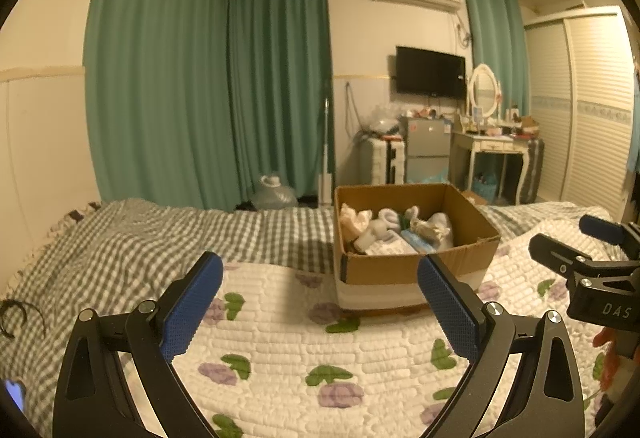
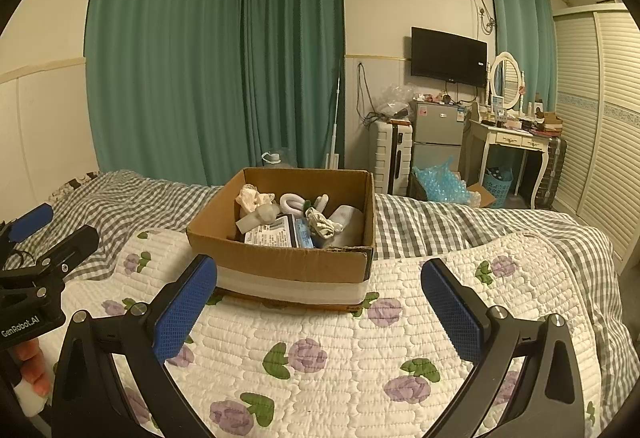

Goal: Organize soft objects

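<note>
An open cardboard box stands on a white quilt with purple flowers on the bed. Inside lie several soft items: rolled white and beige socks, a crumpled cream cloth and flat packets. My left gripper is open and empty, hovering above the quilt short of the box. My right gripper is open and empty, in front of the box. Each gripper shows at the edge of the other's view.
A grey checked blanket covers the rest of the bed. Green curtains hang behind. A small fridge, a suitcase, a dressing table and a wardrobe stand beyond the bed. A dark hair band lies at left.
</note>
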`<state>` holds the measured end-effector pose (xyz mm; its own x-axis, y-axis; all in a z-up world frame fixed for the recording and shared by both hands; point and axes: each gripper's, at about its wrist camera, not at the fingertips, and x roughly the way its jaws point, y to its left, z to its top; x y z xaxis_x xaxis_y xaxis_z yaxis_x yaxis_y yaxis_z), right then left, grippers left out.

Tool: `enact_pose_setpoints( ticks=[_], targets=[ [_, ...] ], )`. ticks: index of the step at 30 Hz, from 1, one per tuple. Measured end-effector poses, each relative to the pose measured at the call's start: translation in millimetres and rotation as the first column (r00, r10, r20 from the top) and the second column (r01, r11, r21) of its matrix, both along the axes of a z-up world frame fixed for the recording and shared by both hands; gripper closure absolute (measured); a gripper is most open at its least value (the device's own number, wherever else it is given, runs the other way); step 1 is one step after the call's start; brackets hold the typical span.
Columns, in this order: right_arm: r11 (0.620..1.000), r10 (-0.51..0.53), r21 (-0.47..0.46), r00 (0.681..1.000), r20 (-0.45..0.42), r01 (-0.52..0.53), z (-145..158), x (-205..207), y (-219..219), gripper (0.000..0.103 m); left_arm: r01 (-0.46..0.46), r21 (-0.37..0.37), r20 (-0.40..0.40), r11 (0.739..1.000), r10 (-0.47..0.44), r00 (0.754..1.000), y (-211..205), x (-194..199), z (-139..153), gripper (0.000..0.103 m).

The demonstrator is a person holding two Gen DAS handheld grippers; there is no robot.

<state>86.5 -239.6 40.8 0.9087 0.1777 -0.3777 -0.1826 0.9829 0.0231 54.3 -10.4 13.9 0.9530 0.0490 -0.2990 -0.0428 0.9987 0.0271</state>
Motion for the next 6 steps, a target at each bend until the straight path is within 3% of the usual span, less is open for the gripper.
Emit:
enact_pose_setpoints(
  ticks=[6],
  targets=[
    [1.000, -0.002, 0.008, 1.000, -0.002, 0.002, -1.0, 0.9, -0.9, 0.000, 0.003, -0.019, -0.006, 1.000, -0.003, 1.000, 4.0, 1.5, -0.1, 0.003]
  ],
)
